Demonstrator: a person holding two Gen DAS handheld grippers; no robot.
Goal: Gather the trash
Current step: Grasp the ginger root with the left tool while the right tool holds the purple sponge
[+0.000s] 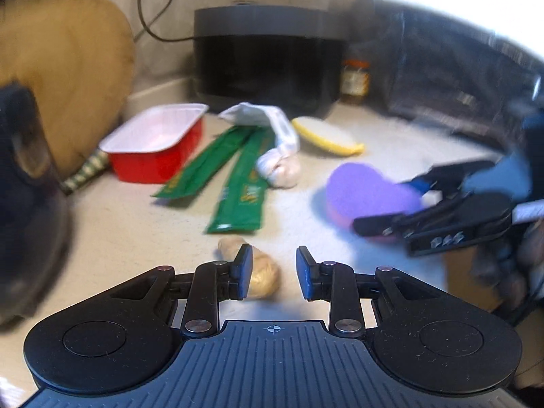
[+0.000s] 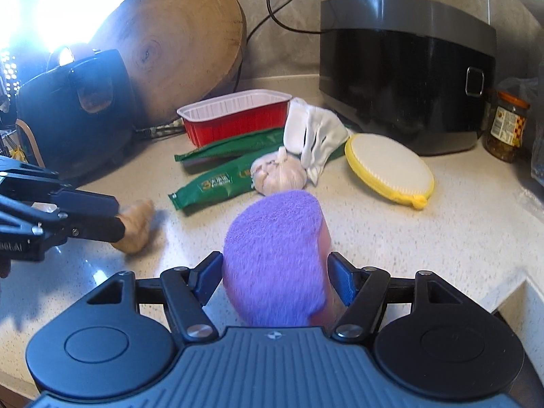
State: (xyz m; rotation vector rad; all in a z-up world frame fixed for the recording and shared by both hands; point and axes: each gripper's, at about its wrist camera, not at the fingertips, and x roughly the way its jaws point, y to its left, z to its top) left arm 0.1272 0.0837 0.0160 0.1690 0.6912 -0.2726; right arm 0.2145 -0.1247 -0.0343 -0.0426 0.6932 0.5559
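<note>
2 green wrappers, 1 red tray ahead on counter | right hand-held gripper clamps purple sponge | left hand-held gripper part-open, empty, beside ginger

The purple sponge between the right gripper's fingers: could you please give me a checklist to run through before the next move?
1. Purple sponge sits between the right gripper pads, both pressing its sides: ok.
2. Sponge lifted clear of the speckled white countertop: cannot tell.
3. Left gripper empty, jaws open: ok.
4. Beige ginger root beside the left gripper's fingers, not gripped: ok.
5. Two green snack wrappers and the red plastic tray not yet collected: not ok.
6. Trash bin in view: not ok.
</note>
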